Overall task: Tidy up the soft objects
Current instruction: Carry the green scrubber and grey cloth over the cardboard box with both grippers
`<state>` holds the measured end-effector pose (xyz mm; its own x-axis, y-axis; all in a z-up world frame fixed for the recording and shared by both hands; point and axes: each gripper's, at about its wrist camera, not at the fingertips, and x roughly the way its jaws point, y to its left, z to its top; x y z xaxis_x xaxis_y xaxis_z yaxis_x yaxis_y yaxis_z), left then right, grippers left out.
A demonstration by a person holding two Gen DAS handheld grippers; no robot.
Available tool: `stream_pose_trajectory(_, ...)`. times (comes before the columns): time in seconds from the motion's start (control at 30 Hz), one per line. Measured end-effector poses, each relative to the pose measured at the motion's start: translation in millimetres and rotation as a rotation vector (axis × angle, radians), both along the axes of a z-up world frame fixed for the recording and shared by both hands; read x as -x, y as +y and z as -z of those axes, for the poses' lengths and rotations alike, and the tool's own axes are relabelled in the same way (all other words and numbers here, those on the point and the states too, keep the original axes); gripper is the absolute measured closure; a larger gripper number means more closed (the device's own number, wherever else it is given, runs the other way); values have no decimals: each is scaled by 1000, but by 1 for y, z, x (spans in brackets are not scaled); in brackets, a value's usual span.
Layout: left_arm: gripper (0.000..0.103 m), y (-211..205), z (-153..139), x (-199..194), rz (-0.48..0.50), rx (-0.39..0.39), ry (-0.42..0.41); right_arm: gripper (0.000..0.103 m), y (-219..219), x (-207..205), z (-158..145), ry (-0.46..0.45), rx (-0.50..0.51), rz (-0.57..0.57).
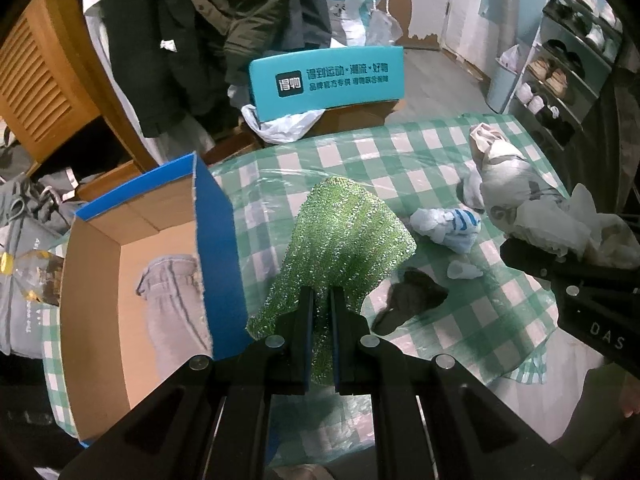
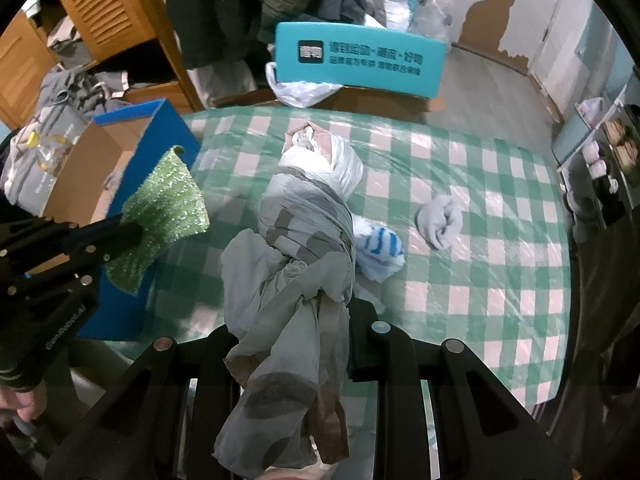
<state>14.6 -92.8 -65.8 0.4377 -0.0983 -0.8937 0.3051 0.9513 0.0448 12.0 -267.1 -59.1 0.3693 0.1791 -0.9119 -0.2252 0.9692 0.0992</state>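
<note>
Green glittery mesh cloth (image 1: 344, 240), limp and light, hangs pinched by its edge in my left gripper (image 1: 321, 296) beside the blue box (image 1: 218, 240). My right gripper (image 2: 296, 320) clamps the knotted fabric bundle (image 2: 304, 216), floppy, best held at its knot, above the checked table (image 2: 500, 200).

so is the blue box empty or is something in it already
Not empty. The open box holds one grey garment lying on its floor; the rest of the inside is bare cardboard.

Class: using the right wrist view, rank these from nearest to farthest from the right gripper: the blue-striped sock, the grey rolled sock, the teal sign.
1. Blue-striped sock, just beyond the right gripper.
2. Grey rolled sock, farther right on the cloth.
3. Teal sign, past the table's far edge.
</note>
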Motion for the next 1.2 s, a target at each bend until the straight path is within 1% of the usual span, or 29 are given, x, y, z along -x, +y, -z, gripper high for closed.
stream_pose_trajectory(0.33,96,28,-10,4,-42,-7,-28,80,35,-4,-12,-18,-8,-62)
stream_pose_trajectory(0.67,96,66,-16,7,-102,5,-44,80,79,-7,-20,-26,-15,-127)
stream_pose_trajectory(0.93,96,106,-19,9,-169,30,-52,80,120,-10,-15,-7,-13,-183)
stream_pose_trajectory(1.07,96,126,-19,11,-201,26,-64,80,142,-13,-14,3,-19,-206)
stream_pose_trajectory(1.2,96,147,-17,11,-235,38,-58,80,162,-16,-14,9,-22,-228)
